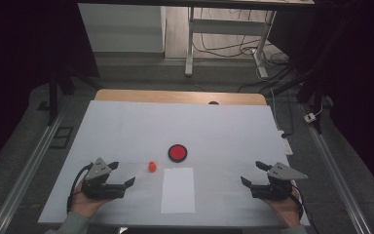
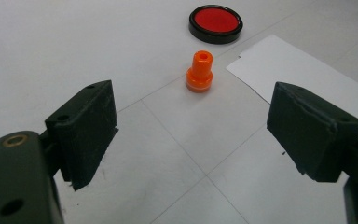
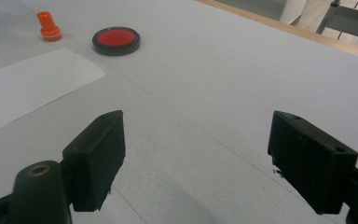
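Covering most of the table [image 1: 126,122] is a white board, and on it lie a sheet of paper [image 1: 177,190], a round red ink pad [image 1: 177,152] and a small orange stamp [image 1: 152,166] — upright, just left of the paper. Both the left gripper [image 1: 124,173] and right gripper [image 1: 253,173] rest wide open, empty. The stamp looks light, rigid, likely tippy — best pinched at its narrow neck.

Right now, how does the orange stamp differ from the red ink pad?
The orange stamp stands upright and narrow; the red ink pad lies flat and wide. The stamp is orange all over; the pad is red inside a black rim. The stamp sits nearer the left gripper. Both rest on the white table.
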Tool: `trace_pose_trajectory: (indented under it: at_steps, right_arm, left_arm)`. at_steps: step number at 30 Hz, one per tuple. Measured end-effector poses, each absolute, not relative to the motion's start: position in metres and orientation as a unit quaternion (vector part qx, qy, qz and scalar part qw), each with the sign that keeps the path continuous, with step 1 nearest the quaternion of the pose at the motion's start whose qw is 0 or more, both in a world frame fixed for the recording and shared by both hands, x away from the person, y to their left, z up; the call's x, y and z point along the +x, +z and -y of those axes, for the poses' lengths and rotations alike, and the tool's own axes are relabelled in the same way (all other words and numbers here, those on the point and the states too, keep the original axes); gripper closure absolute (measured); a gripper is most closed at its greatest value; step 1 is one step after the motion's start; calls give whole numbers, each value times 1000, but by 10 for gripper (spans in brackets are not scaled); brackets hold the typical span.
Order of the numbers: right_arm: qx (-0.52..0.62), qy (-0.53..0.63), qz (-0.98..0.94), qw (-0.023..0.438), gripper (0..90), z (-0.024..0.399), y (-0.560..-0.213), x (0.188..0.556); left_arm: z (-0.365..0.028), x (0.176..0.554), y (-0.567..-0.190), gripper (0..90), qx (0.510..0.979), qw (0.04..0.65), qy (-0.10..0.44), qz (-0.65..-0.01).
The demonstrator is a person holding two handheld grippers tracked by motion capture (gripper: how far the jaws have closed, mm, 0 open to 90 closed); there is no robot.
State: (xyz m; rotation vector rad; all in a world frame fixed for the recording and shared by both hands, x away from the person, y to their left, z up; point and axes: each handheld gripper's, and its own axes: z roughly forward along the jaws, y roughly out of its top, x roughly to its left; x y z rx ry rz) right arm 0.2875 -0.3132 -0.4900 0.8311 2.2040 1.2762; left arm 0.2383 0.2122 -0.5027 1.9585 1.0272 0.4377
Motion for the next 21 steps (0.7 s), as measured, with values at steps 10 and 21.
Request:
trace_pose_trajectory:
  at_steps: [10, 21]
  right_arm:
    - [288, 461, -808, 226, 240, 306, -491, 287]
    - [287, 463, -808, 223, 269, 304, -494, 291]
  left_arm:
    - [-219, 236, -503, 167, 778, 431, 174, -423]
    - [-222, 234, -502, 171, 773, 434, 174, -429]
